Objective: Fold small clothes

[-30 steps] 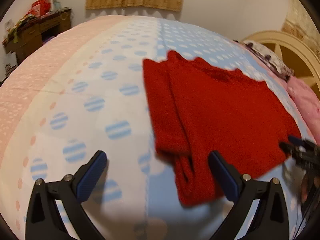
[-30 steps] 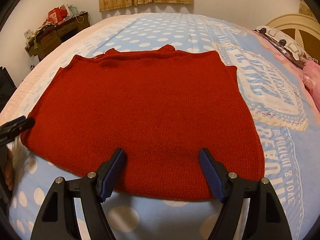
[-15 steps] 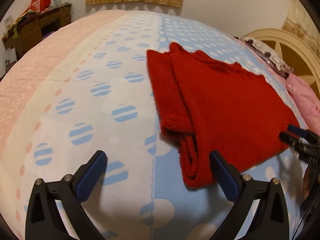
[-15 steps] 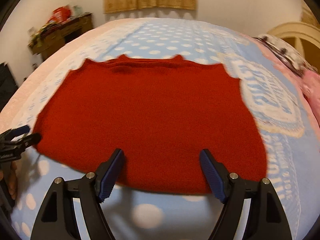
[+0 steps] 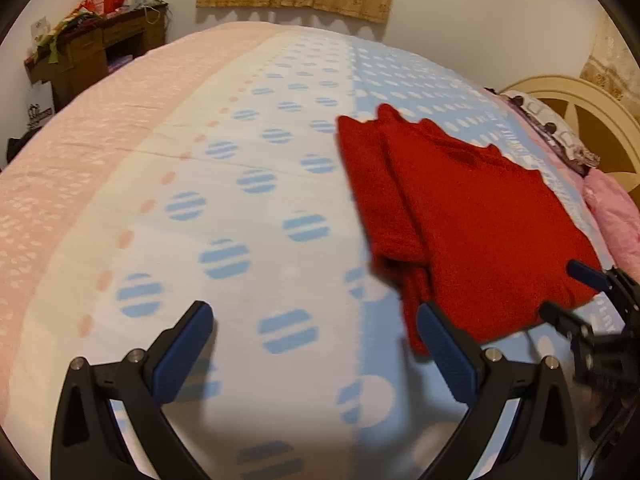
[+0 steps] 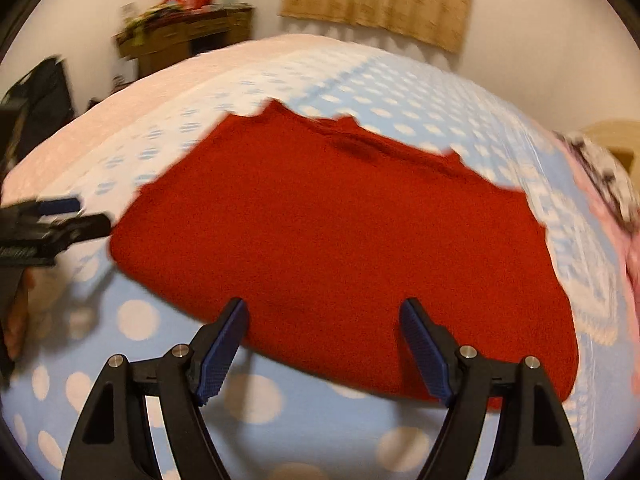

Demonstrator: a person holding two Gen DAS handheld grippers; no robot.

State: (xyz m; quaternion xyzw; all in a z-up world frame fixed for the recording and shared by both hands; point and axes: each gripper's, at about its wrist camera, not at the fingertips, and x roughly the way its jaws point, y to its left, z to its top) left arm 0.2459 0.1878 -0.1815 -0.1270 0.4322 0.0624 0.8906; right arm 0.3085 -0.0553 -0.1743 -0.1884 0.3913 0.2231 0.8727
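On the spotted bedspread (image 5: 248,208) the red sweater (image 6: 340,240) is laid flat; its folded sleeve edge (image 5: 384,216) is seen only from the left wrist. Left gripper (image 5: 316,344) and right gripper (image 6: 322,340) are held apart, empty.

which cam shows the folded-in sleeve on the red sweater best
The left wrist view: the red sweater lies side-on there, so the folded-in sleeve shows as a separate layer along its edge. The right wrist view is blurred and shows the sweater only as one flat red panel.
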